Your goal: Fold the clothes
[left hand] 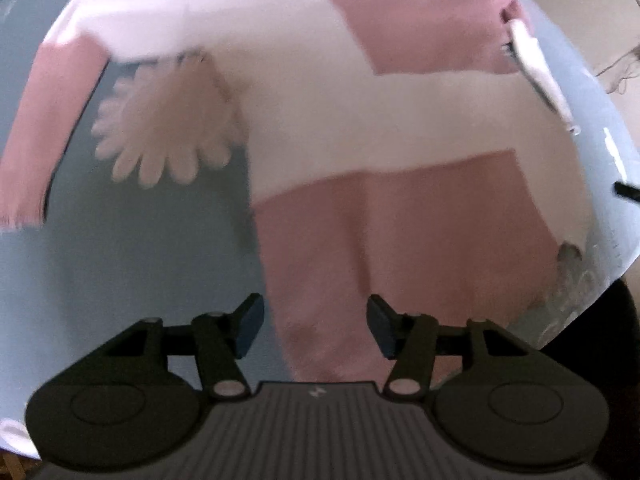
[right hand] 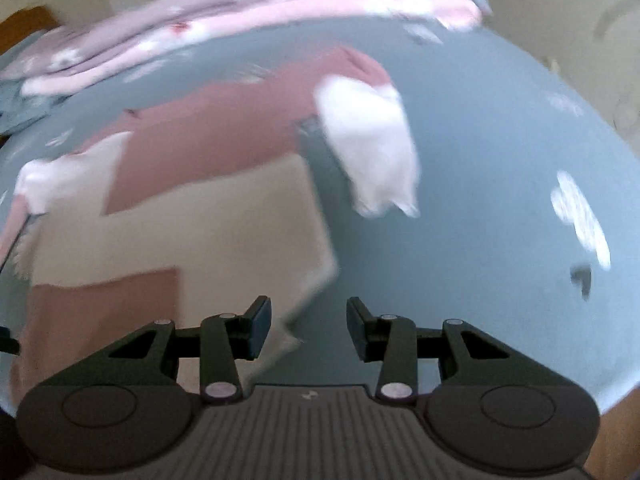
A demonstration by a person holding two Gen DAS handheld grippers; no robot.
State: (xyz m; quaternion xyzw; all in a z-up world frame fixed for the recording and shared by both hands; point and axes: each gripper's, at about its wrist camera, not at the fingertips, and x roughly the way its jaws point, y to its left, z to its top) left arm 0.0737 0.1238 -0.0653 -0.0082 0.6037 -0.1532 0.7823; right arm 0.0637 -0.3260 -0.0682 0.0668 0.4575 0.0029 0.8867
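lying spread on the blue-grey sheet [right hand: 460, 200], the pink-and-cream garment [left hand: 360, 120] sits beneath both tools; left gripper [left hand: 315, 330] and right gripper [right hand: 308, 330] both have jaws apart, gripping nothing.

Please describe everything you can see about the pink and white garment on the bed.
The pink and cream-white colour-block garment looks like soft knit. It lies spread flat on the blue-grey bedsheet, one sleeve out to the side, a white daisy-shaped patch at its edge. Both views are blurred. Neither open gripper grips it.
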